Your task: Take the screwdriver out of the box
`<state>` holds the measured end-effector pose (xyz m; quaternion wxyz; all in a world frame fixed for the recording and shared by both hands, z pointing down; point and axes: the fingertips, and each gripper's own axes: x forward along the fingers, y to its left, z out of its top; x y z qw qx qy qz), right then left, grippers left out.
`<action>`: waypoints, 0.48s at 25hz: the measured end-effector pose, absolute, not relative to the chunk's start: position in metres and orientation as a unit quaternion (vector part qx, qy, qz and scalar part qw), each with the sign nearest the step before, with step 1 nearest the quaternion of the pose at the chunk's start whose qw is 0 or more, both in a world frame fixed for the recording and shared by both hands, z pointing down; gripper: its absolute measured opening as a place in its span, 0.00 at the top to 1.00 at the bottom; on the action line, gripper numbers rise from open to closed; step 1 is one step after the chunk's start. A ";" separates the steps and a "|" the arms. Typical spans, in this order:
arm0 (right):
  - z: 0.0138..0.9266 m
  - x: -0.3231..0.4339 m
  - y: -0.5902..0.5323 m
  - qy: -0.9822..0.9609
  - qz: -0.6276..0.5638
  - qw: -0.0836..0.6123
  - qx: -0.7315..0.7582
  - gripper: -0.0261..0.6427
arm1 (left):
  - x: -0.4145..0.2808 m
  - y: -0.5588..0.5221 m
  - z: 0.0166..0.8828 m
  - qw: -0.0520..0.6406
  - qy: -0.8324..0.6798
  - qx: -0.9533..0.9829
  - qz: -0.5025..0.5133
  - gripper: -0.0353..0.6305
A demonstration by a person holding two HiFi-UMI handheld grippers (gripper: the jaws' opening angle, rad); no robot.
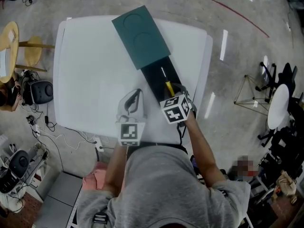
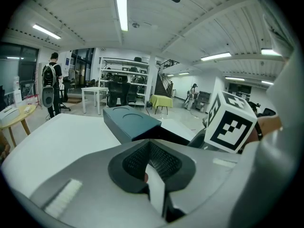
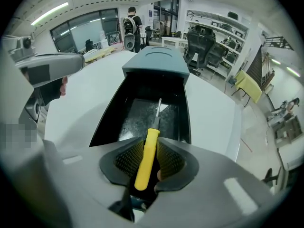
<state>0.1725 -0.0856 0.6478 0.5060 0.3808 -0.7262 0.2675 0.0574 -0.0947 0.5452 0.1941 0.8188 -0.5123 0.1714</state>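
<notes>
At box mouth: right tongs clamped on screwdriver handle; best lifted straight, clearing walls; left tongs together, empty.

The box lies on the counter, toward its right side — sleeve at the far end, drawer drawn out toward the person. The screwdriver lies at the drawer's near end, shaft pointing away, handle between the fingers of the right gripper. The left gripper is over the counter just left of the drawer — apart from it.
</notes>
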 end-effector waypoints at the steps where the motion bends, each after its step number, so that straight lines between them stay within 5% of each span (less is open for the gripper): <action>1: 0.648 0.173 -0.085 -0.727 0.267 0.506 0.380 0.83 | 0.057 -0.094 0.545 0.193 -0.514 0.818 0.172 0.93; 12: 0.647 0.169 -0.081 -0.738 0.260 0.508 0.359 0.84 | 0.048 -0.089 0.537 0.185 -0.533 0.807 0.174 0.93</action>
